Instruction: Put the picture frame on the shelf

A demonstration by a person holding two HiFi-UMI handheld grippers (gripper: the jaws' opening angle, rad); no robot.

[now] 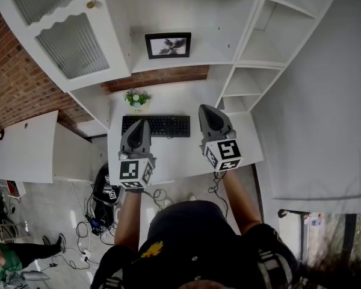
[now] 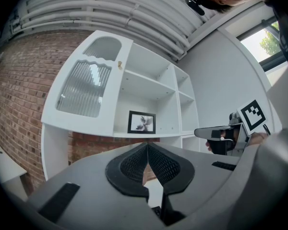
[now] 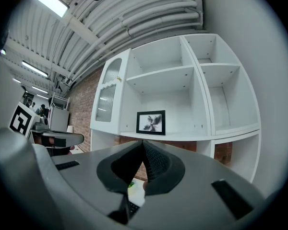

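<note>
The black picture frame (image 1: 168,45) with a flower print stands upright on the white shelf (image 1: 186,62) above the desk. It also shows in the left gripper view (image 2: 142,122) and the right gripper view (image 3: 151,122), straight ahead and some way off. My left gripper (image 1: 139,123) hovers over the keyboard, jaws shut and empty (image 2: 148,147). My right gripper (image 1: 206,109) hangs above the desk's right part, also shut with nothing in it (image 3: 143,145). Both are well clear of the frame.
A black keyboard (image 1: 156,126) and a small potted plant (image 1: 136,98) sit on the white desk (image 1: 180,152). The shelf unit has a ribbed glass door (image 1: 72,44) at the left and open compartments (image 1: 262,47) at the right. Cables (image 1: 93,221) lie on the floor.
</note>
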